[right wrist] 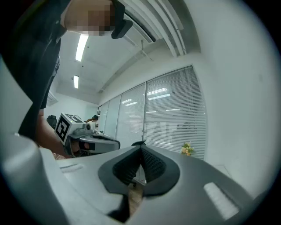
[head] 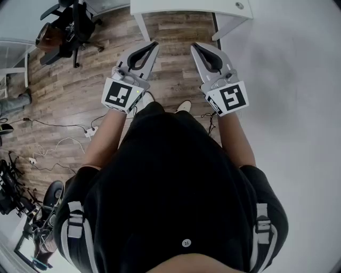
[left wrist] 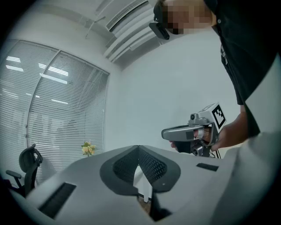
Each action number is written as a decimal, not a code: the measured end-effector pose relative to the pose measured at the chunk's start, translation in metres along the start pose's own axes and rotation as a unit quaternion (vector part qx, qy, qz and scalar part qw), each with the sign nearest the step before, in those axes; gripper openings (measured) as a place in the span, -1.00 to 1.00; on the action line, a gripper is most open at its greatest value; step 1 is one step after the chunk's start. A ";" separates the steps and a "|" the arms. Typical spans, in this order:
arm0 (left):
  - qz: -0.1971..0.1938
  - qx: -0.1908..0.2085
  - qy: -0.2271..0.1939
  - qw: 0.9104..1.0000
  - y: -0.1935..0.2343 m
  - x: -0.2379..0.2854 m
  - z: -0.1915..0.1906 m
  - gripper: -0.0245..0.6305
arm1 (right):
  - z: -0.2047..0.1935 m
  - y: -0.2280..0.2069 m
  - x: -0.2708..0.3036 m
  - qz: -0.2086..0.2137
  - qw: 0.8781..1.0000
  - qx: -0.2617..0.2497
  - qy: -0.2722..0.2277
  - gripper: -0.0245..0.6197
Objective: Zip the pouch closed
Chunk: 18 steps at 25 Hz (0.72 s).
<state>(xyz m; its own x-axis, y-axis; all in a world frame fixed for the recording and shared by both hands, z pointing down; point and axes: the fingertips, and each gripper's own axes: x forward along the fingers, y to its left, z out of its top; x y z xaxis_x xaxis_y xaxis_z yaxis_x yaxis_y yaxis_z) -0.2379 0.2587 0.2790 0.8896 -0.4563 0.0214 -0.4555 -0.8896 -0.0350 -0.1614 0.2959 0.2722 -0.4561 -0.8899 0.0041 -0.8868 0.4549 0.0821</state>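
Your left gripper point(head: 154, 45) and right gripper point(head: 194, 46) are both closed tight, jaws together with nothing between them, held level side by side ahead of your black shirt point(head: 170, 176). Just beyond their tips stands a white table point(head: 186, 7); wooden floor point(head: 170, 32) lies beneath them. The pouch shows in no view

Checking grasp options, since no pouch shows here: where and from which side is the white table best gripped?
Probably the near edge of the white table, approached level from the person's side. Its top is a thin flat slab and that edge faces the left gripper and right gripper, both shut and empty now.
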 end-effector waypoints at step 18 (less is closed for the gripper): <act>0.011 -0.004 0.003 1.000 -0.012 0.000 -0.014 -0.89 | -0.006 -0.011 -0.014 -0.003 1.000 0.013 0.001 -0.80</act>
<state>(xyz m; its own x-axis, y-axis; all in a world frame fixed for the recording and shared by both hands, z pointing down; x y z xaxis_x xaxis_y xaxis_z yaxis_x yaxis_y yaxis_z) -0.2327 0.2687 0.2934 0.8792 -0.4757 0.0267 -0.4751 -0.8795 -0.0275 -0.1451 0.3032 0.2777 -0.4504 -0.8928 0.0061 -0.8913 0.4500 0.0563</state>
